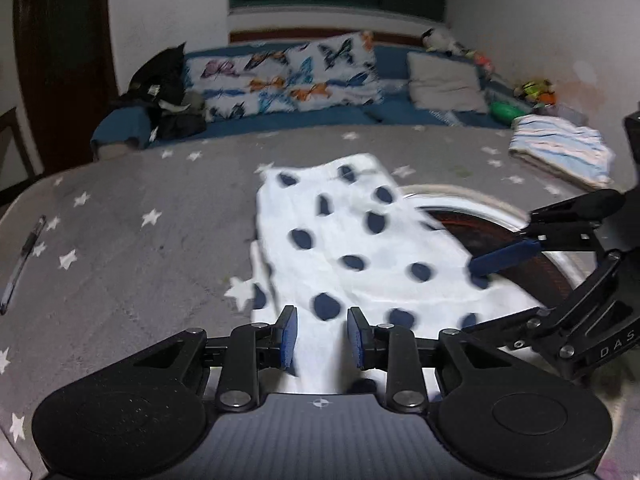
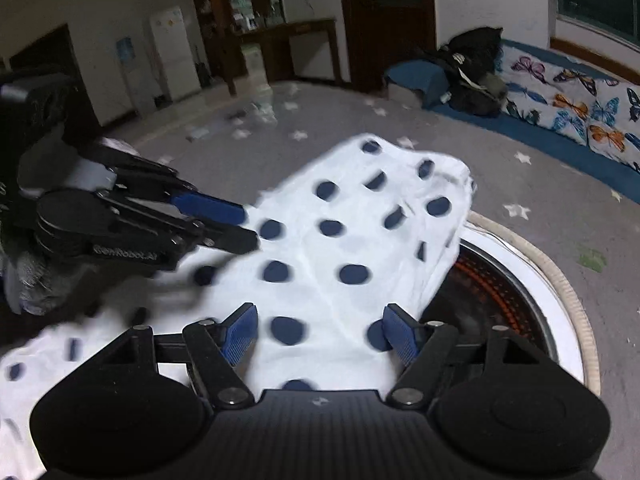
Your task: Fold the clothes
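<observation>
On a grey star-printed cloth surface, seen from the left wrist, a white garment with dark-blue polka dots [image 1: 360, 248] lies spread and part-folded, its right side draped over a round white-rimmed appliance with a dark, orange-ringed centre [image 1: 516, 232]. The left gripper [image 1: 322, 338] sits at the garment's near hem with its blue-padded fingers [image 1: 289, 336] narrowly parted, white fabric running up between them; motion blur hides whether the pads actually nip it. The right gripper [image 1: 496, 258] reaches in from the right, one blue pad over the garment's right edge. A folded blue-and-white striped cloth [image 1: 560, 148] rests well apart at the far right, and a pen [image 1: 24, 256] lies at the left margin.

From the right wrist, the same garment [image 2: 340, 240] fills the foreground, its far corner rumpled beside the appliance's rim [image 2: 568, 320]. The right gripper [image 2: 320, 336] stands with fingers [image 2: 402, 334] spread wide, cloth lying loose between them and pinched by neither. The left gripper [image 2: 240, 224] points in from the left, touching or just above the garment's left edge; which cannot be told.

The fabric looks thin, light and limp, likely to sag, crease and slide on itself. It seems best taken at hem corners or along a doubled edge, both layers together.
</observation>
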`<act>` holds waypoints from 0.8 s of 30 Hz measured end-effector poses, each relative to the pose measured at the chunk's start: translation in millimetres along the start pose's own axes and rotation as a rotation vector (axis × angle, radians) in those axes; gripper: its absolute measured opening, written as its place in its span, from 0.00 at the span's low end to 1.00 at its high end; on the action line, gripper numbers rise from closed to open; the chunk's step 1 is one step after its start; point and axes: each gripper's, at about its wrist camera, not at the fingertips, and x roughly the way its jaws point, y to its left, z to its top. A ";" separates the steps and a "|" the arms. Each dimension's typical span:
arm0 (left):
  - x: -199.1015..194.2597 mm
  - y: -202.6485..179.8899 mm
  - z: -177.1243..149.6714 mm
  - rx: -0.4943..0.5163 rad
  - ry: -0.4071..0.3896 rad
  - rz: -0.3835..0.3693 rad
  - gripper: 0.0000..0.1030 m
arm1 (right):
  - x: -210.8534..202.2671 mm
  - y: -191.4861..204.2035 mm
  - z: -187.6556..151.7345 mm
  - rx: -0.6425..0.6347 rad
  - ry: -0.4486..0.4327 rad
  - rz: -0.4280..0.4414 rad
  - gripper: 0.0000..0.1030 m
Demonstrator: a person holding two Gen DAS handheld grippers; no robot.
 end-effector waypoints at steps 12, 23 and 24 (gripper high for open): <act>-8.4 14.7 -3.9 -0.051 -0.020 0.012 0.30 | 29.0 -55.5 50.4 0.107 -0.047 -0.092 0.69; -15.6 22.8 -9.8 -0.070 -0.022 0.028 0.43 | 79.9 -77.8 83.2 0.109 -0.065 -0.194 0.64; -15.0 22.4 -9.6 -0.070 -0.022 0.031 0.43 | 80.2 -76.6 83.5 0.105 -0.066 -0.194 0.62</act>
